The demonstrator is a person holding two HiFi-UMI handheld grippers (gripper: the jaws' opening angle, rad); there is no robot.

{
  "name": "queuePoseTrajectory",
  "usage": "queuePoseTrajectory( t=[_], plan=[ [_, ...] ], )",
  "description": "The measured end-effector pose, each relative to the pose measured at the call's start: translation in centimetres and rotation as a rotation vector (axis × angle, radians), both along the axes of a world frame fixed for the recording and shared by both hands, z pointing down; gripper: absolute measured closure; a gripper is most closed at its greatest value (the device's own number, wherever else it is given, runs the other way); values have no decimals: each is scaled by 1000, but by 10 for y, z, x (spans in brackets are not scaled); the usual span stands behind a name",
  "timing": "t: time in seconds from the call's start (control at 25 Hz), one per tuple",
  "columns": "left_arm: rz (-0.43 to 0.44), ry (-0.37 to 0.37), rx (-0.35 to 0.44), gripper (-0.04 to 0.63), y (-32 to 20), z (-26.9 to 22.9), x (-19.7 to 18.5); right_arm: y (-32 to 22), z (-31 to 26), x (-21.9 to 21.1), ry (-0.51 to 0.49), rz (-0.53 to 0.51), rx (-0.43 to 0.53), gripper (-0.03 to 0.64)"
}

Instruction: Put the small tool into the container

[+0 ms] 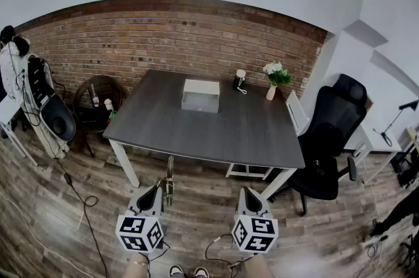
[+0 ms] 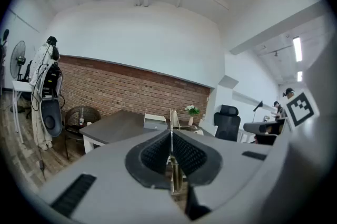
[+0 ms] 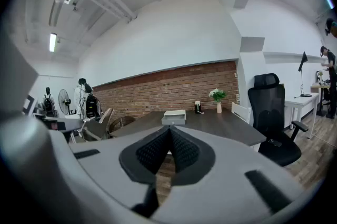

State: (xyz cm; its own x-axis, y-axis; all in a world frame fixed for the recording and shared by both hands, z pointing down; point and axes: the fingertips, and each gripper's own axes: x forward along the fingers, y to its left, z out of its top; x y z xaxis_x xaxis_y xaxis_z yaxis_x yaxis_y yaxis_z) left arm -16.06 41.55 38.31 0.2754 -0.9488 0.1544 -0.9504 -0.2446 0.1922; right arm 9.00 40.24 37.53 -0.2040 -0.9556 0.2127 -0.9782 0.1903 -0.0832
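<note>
A thin brass-coloured small tool [image 1: 169, 177] sticks up out of my left gripper [image 1: 159, 191], which is shut on it, low in the head view in front of the table. In the left gripper view the tool [image 2: 172, 120] stands pinched between the closed pads of the left gripper [image 2: 170, 137]. The container, a pale grey-white box [image 1: 200, 95], sits on the far middle of the dark table [image 1: 196, 133], well away from both grippers; it also shows as the box [image 2: 154, 122] and the box [image 3: 175, 117]. My right gripper [image 1: 247, 193] [image 3: 169, 131] is shut with nothing in it.
A small black item [image 1: 239, 80] and a white vase of flowers [image 1: 273, 82] stand at the table's far right. A black office chair [image 1: 330, 139] and a white chair [image 1: 296, 112] are on the right, a wicker chair [image 1: 98, 100] on the left. Cables [image 1: 78, 195] lie on the wooden floor.
</note>
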Motion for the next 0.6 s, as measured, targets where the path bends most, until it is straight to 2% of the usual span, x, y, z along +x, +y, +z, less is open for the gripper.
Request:
queuePoseTrajectory(
  t=[0.24, 0.4, 0.6],
  plan=[
    [7, 7, 7, 588, -4, -2, -10, -2, -1, -8, 5, 2, -2, 617],
    [12, 13, 9, 588, -5, 0, -17, -2, 3, -16, -30, -6, -10, 615],
    [33, 11, 11, 588, -8, -1, -31, 0, 6, -25, -43, 27, -24, 615]
  ],
)
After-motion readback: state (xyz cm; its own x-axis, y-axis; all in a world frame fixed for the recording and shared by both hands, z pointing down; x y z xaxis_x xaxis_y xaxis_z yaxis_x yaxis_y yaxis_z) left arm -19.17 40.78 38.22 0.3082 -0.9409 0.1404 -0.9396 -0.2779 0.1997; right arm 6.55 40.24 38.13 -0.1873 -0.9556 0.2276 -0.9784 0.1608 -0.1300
